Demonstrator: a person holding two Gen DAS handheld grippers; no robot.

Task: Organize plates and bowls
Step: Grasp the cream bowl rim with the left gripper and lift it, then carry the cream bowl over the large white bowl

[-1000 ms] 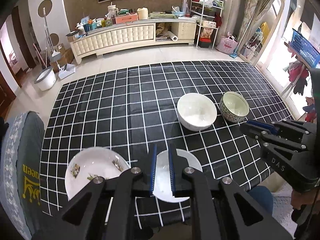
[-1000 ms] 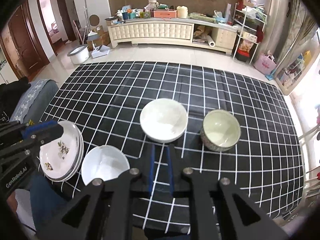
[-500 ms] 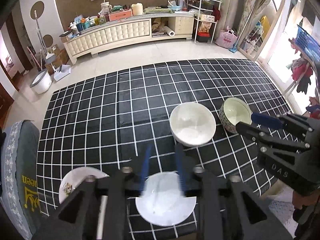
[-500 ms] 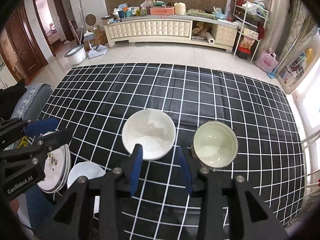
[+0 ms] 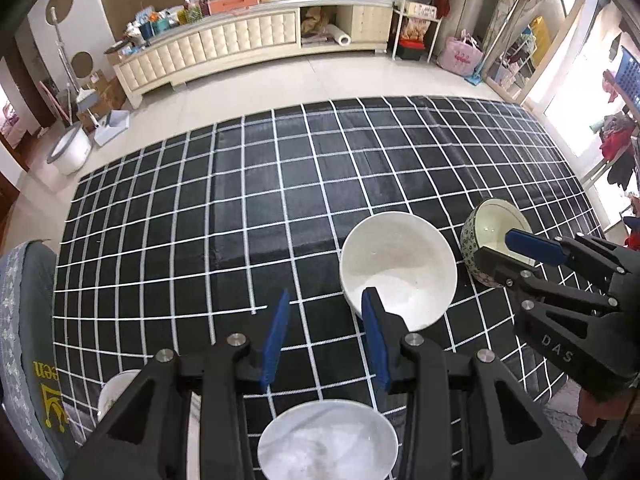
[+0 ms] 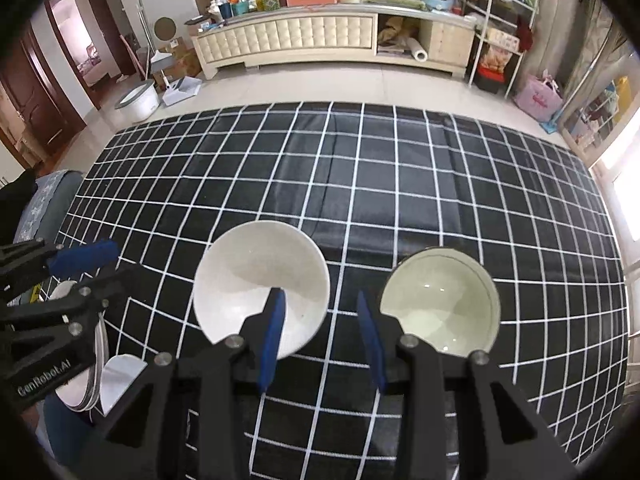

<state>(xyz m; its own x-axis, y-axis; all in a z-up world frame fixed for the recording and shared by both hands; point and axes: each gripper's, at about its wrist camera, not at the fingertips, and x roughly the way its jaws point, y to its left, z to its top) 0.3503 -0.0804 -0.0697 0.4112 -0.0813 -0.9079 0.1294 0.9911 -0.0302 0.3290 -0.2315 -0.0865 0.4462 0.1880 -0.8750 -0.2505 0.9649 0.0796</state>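
Observation:
A large white bowl stands mid-table, with a green patterned bowl to its right. A smaller white bowl sits at the near edge under my left gripper. A stack of floral plates lies at the near left. My left gripper is open and empty, above the table just left of the large bowl. My right gripper is open and empty, hovering between the large bowl and the green bowl.
The table has a black cloth with a white grid. A grey cushioned chair stands at the left edge. A cluttered white sideboard and a shelf rack stand beyond on the tiled floor.
Both grippers have opened from shut. Both have moved forward, so the small white bowl and the plates have slid towards the bottom of the views.

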